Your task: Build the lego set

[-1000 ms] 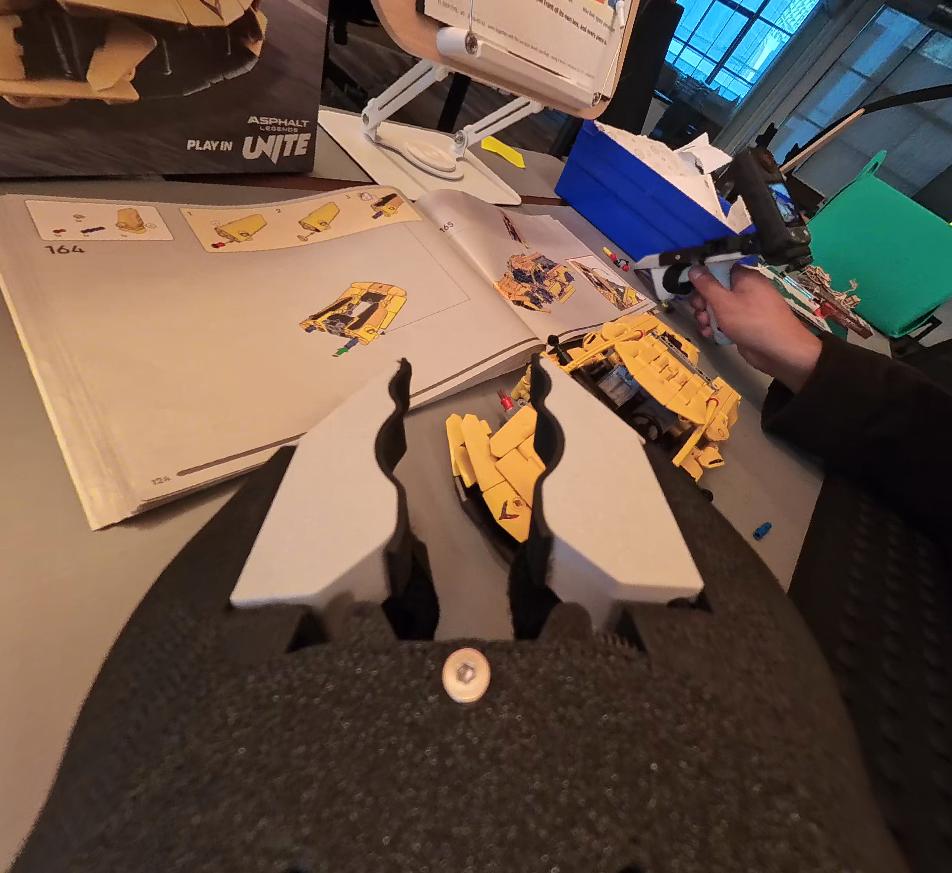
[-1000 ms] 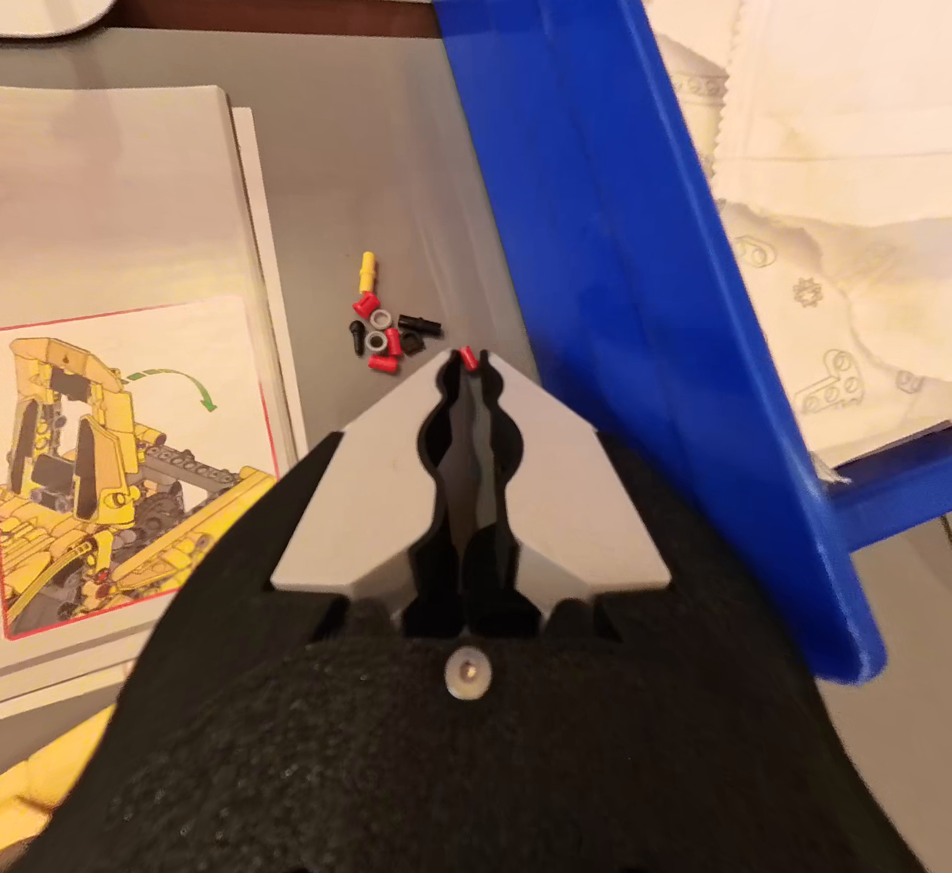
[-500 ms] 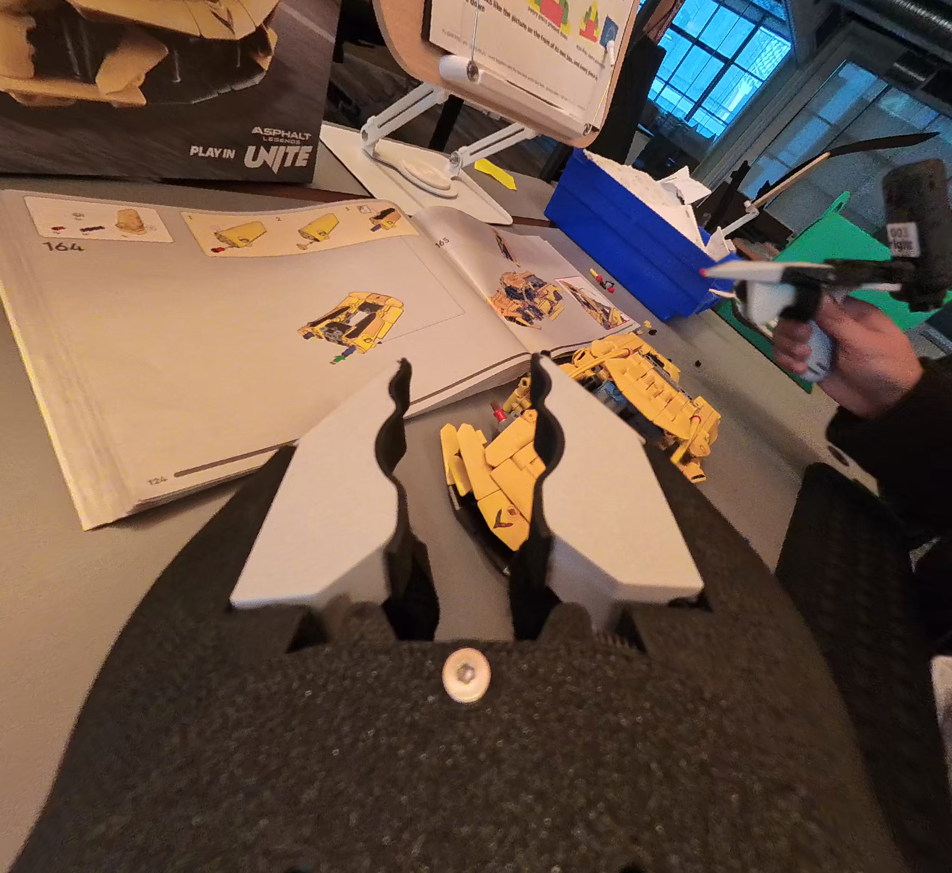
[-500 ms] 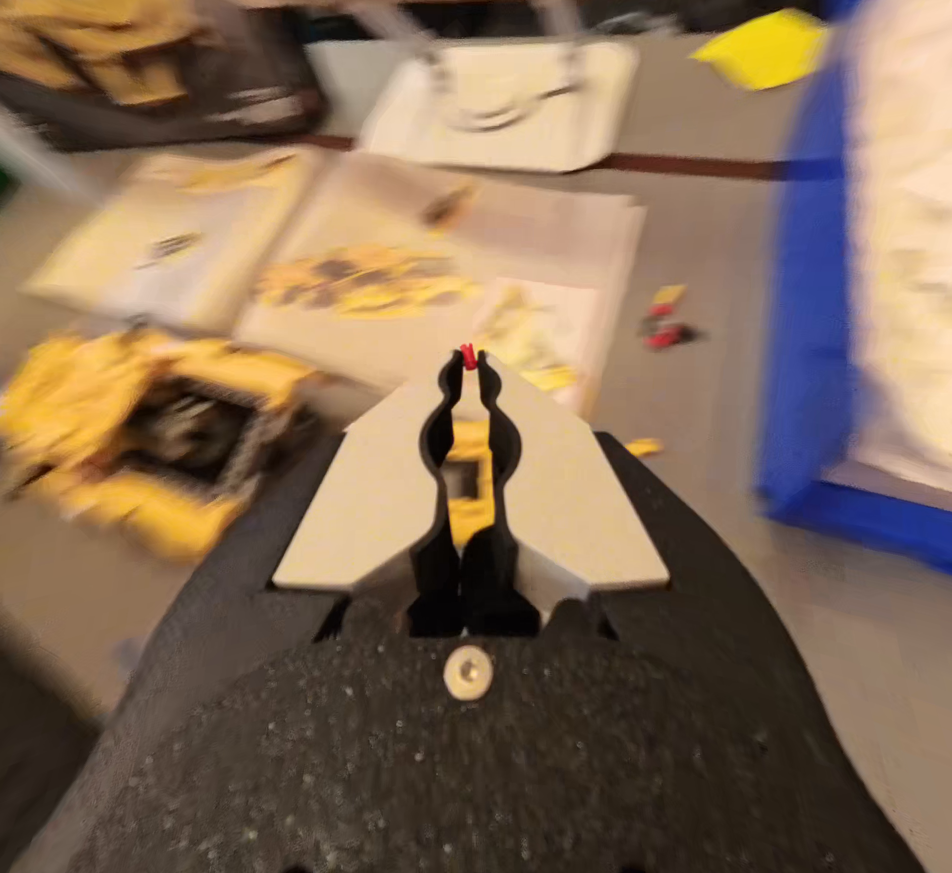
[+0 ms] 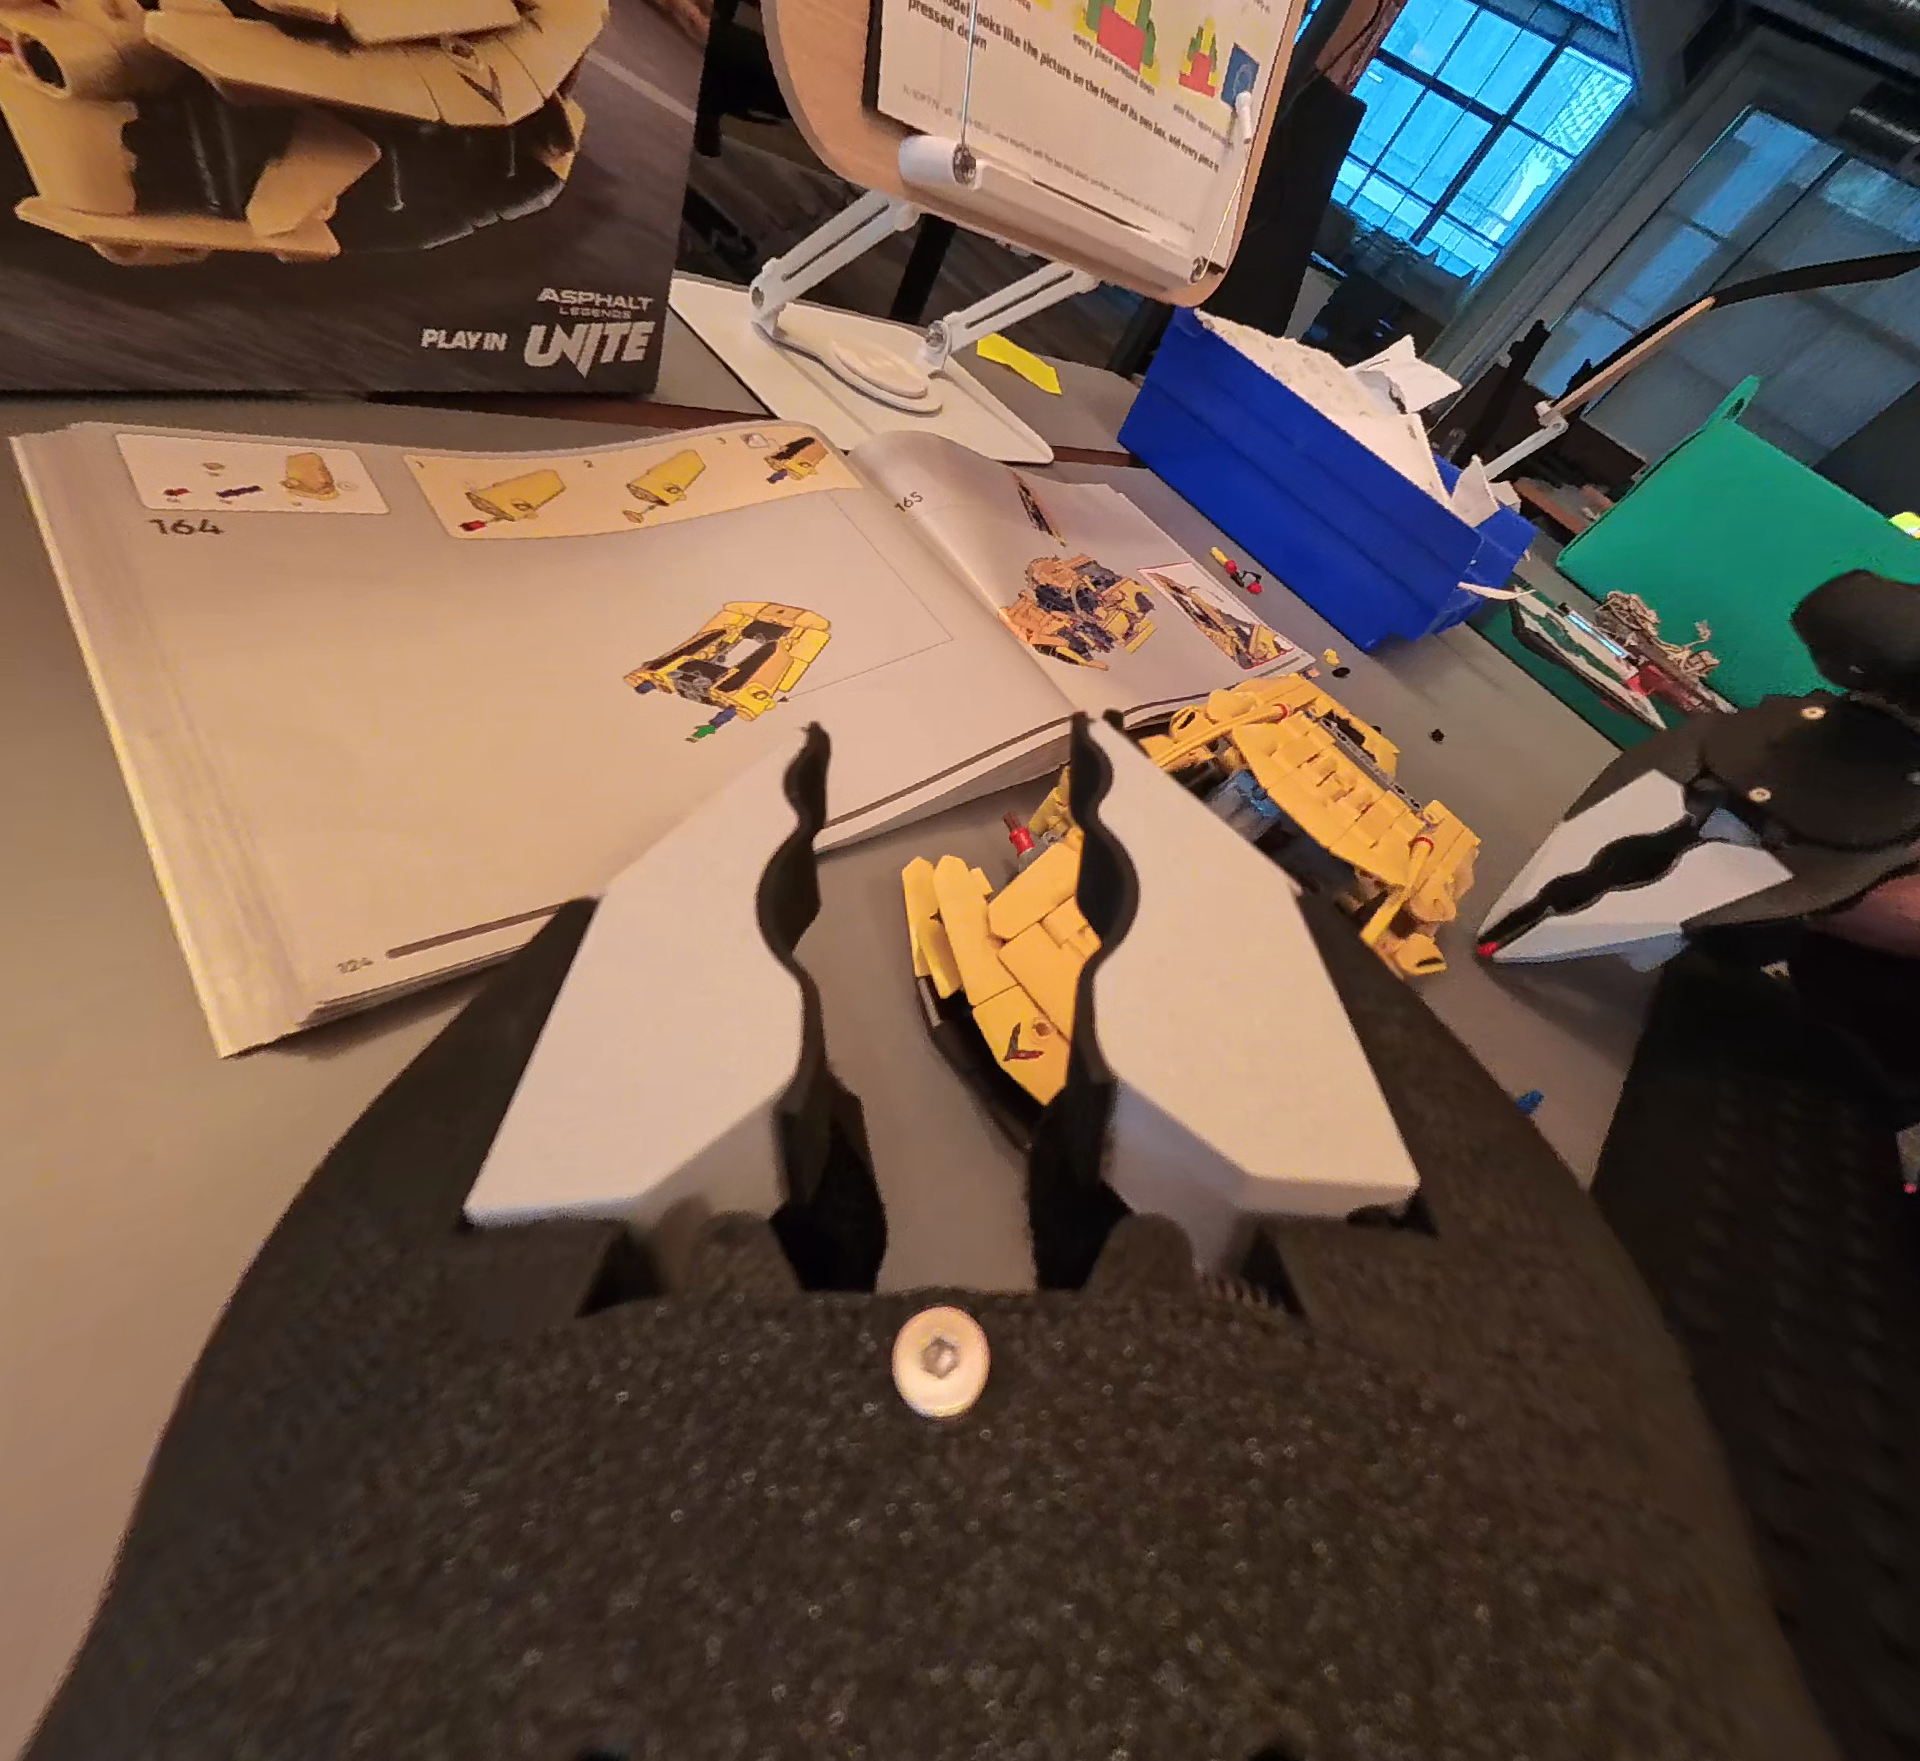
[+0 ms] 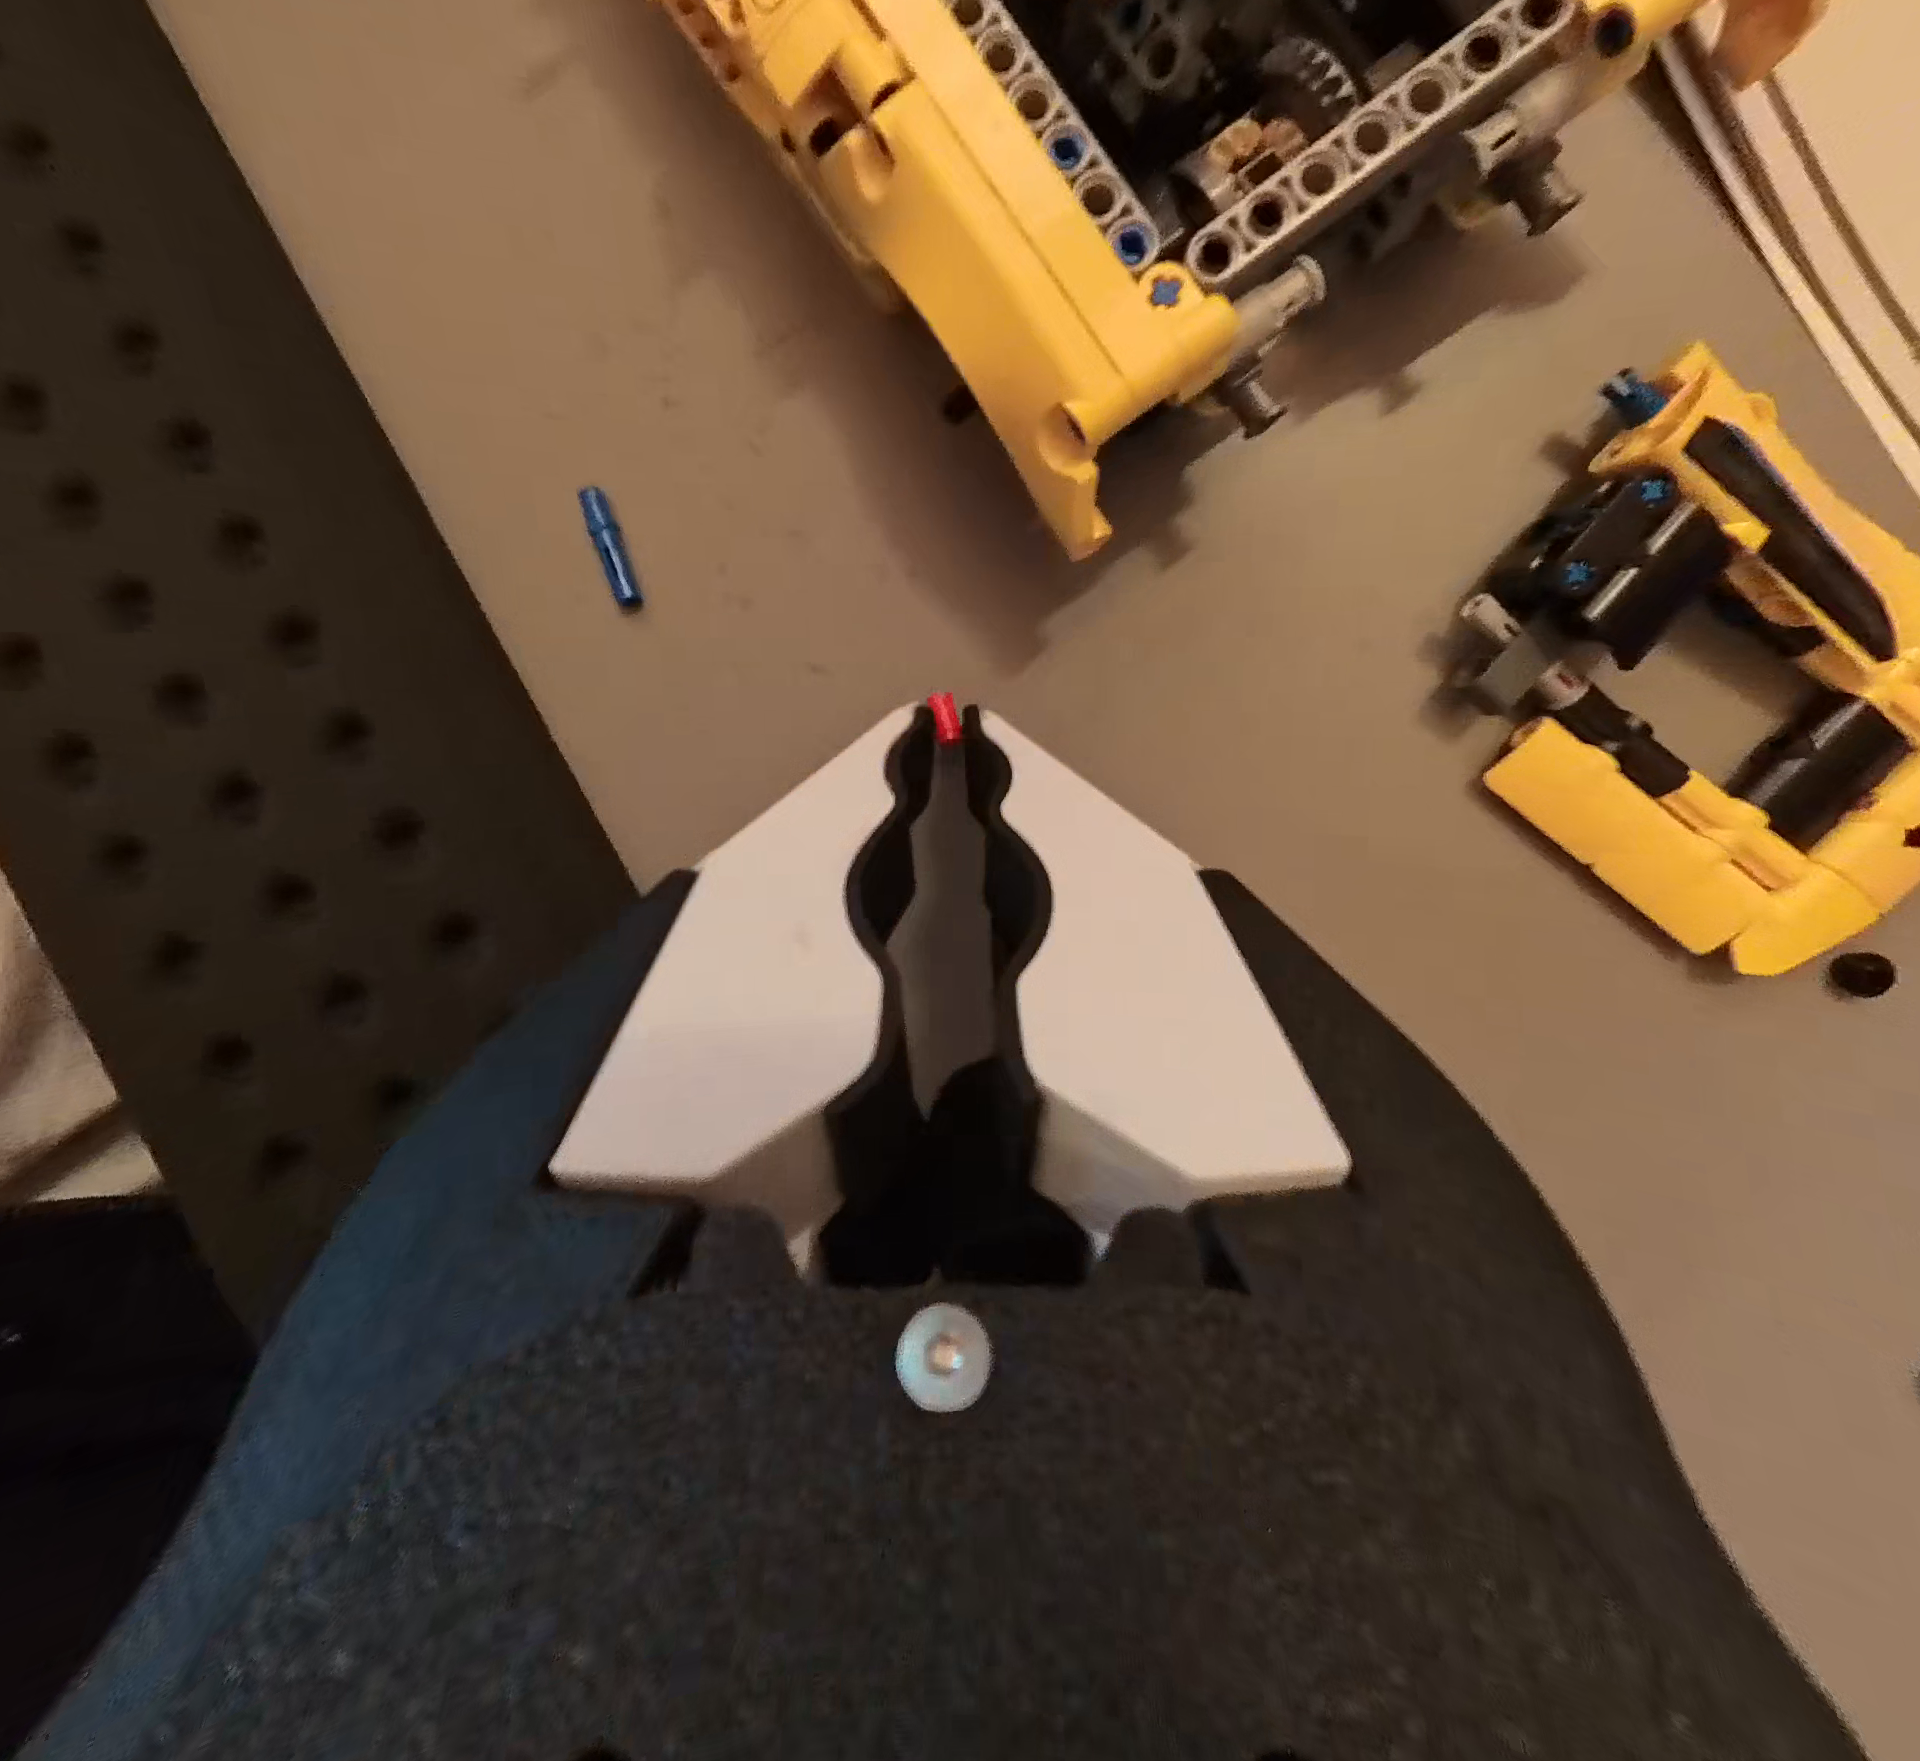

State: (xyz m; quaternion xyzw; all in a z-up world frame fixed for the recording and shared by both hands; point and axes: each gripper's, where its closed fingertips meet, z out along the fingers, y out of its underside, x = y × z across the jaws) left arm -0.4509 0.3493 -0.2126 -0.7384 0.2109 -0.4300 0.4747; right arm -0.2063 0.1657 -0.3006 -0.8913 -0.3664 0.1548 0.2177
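Observation:
My left gripper (image 5: 943, 745) is open and empty, above the table just short of a small yellow sub-assembly (image 5: 992, 953). The big yellow car body (image 5: 1320, 802) lies behind that, to the right. My right gripper (image 6: 943, 719) is shut on a small red pin (image 6: 943, 716) at its tips. It points down at the table below the car body (image 6: 987, 153) and left of the small sub-assembly (image 6: 1725, 672). The right gripper also shows in the left wrist view (image 5: 1496, 948), right of the car body.
The open instruction book (image 5: 520, 672) lies at the left, the set's box (image 5: 312, 101) behind it. A stand with a sheet (image 5: 1039, 49) and a blue bin (image 5: 1299, 485) are at the back. A loose blue pin (image 6: 610, 548) lies left of the right gripper. A perforated dark surface (image 6: 156, 568) is at the left. My right fingertips sit around 30 cm from my left ones.
My right gripper has carried the red pin from beside the blue bin over to the table in front of the car body. My left gripper has stayed open and almost still.

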